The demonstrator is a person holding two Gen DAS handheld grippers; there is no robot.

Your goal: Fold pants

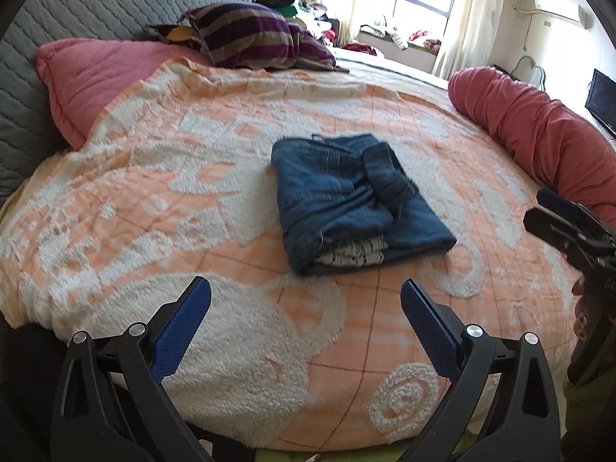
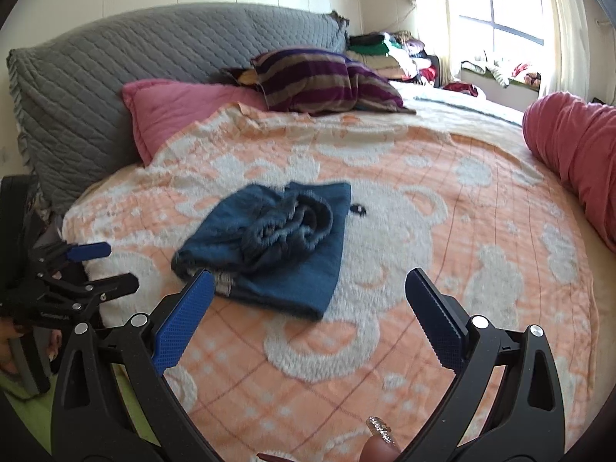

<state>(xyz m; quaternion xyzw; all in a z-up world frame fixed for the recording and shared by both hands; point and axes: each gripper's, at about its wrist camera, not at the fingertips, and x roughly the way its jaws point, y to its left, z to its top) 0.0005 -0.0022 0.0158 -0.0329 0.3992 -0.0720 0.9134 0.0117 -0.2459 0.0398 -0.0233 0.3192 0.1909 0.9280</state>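
Observation:
Blue jeans [image 1: 354,200] lie folded into a compact bundle in the middle of the orange and white blanket [image 1: 154,192]; the ribbed dark waistband sits on top and a patterned lining shows at the near edge. They also show in the right wrist view [image 2: 269,246]. My left gripper [image 1: 306,300] is open and empty, held above the blanket short of the jeans. My right gripper [image 2: 310,288] is open and empty, near the jeans' front edge. Each gripper appears in the other's view: the right one [image 1: 554,211] and the left one [image 2: 96,265].
A pink pillow [image 1: 92,77], a striped purple pillow [image 1: 254,38] and a grey quilted headboard [image 1: 96,4] lie behind. A red bolster [image 1: 539,127] lines the right edge of the bed. A window and piled clothes are at the far right.

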